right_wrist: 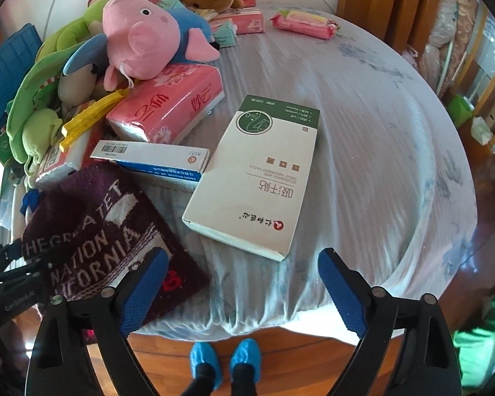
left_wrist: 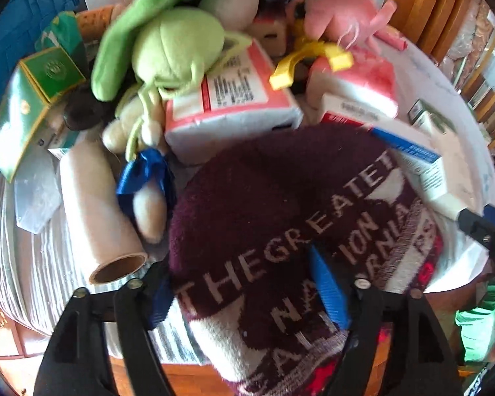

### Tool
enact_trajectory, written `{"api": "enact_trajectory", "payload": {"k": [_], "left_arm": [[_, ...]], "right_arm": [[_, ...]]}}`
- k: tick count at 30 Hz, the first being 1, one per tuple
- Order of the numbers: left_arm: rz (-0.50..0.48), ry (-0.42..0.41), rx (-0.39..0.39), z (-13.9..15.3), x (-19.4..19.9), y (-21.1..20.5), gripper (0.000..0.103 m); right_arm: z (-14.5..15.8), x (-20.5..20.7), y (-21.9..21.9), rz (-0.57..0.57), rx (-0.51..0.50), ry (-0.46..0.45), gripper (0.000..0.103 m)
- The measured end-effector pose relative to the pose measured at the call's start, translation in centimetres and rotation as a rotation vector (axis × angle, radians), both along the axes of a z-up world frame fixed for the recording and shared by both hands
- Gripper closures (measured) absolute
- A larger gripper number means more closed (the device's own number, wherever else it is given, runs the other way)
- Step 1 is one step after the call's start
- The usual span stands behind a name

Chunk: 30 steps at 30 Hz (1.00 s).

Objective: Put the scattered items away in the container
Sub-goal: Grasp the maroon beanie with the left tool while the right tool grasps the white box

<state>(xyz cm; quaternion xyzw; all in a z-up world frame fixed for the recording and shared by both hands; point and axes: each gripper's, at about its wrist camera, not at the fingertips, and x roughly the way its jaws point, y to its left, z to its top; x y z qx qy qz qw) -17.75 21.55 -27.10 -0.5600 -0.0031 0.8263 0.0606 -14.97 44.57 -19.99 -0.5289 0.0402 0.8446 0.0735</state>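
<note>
A maroon towel (left_wrist: 280, 204) with white lettering lies at the round table's near edge. My left gripper (left_wrist: 240, 270) hangs over it with wide jaws; the towel fills the gap, and one blue pad (left_wrist: 328, 290) rests on top of it. From the right wrist view the same towel (right_wrist: 92, 231) looks flat on the cloth. My right gripper (right_wrist: 244, 257) stands open above the table edge with nothing between its fingers. A white and green box (right_wrist: 257, 178) lies just ahead of it. The blue crate (right_wrist: 3, 76) stands at the far left.
Plush toys, a pink pig (right_wrist: 141, 39) and a green one (left_wrist: 178, 43), pile up with pink tissue packs (right_wrist: 168, 112), a slim blue-white box (right_wrist: 155, 160) and a paper roll (left_wrist: 95, 204). Feet in blue covers (right_wrist: 224, 359) stand below the table (right_wrist: 362, 132).
</note>
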Motion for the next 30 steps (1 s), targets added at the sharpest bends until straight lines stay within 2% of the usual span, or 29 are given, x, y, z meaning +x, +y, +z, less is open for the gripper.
{"api": "enact_trajectory", "payload": {"k": [2,3,4,5,6,7,9,11,15,16,18,22,23,25,26,27,30], "left_arm": [[0.025,0.019,0.060,0.0,-0.3,-0.6,0.019],[0.025,0.027,0.072,0.3,-0.5,-0.7,0.033],[0.018,0.037,0.089,0.8,-0.5,-0.6,0.060],[0.022,0.039,0.097,1.2,-0.6,-0.7,0.068],[0.033,0.047,0.087,1.8,-0.6,-1.0,0.082],[0.042,0.052,0.090,2.5,-0.7,-1.5,0.087],[0.078,0.079,0.133,4.6,-0.6,-3.0,0.090],[0.086,0.151,0.159,7.9,0.0,-4.0,0.090],[0.091,0.307,0.096,13.7,0.6,-4.2,0.090],[0.088,0.329,0.065,14.3,0.3,-3.9,0.090],[0.094,0.315,-0.001,14.2,-0.2,-3.5,0.090],[0.124,0.243,-0.035,11.4,-1.7,-2.8,0.090],[0.130,0.234,-0.043,10.4,-1.9,-2.3,0.090],[0.138,0.232,-0.046,10.2,-2.0,-2.3,0.090],[0.143,0.234,-0.048,10.2,-2.0,-2.2,0.090],[0.149,0.236,-0.049,10.4,-2.1,-2.3,0.090],[0.162,0.248,-0.046,11.0,-1.9,-2.5,0.090]], "right_arm": [[0.2,-0.5,-0.5,0.024,0.008,0.003,0.016],[0.2,-0.7,-0.8,0.039,0.013,0.005,0.023],[0.3,-0.9,-1.2,0.055,0.017,0.007,0.030],[0.4,-1.2,-1.6,0.074,0.022,0.009,0.033],[0.4,-1.5,-1.9,0.095,0.028,0.010,0.038],[0.5,-2.0,-2.2,0.118,0.033,0.012,0.041],[0.8,-3.1,-2.7,0.160,0.043,0.019,0.041],[1.1,-4.3,-3.5,0.210,0.061,0.025,0.041],[1.1,-6.6,-4.9,0.301,0.104,0.023,0.037],[0.8,-7.2,-5.2,0.328,0.111,0.014,0.033],[0.1,-8.3,-6.0,0.372,0.130,-0.003,0.029],[-1.7,-10.1,-7.3,0.439,0.152,-0.048,0.030],[-2.3,-10.4,-7.4,0.447,0.149,-0.067,0.034],[-3.3,-10.9,-7.6,0.454,0.159,-0.101,0.062],[-3.6,-11.0,-7.6,0.459,0.150,-0.115,0.062],[-3.8,-11.0,-7.6,0.466,0.134,-0.125,0.070],[-3.5,-10.5,-7.6,0.469,0.103,-0.127,0.075]]}}
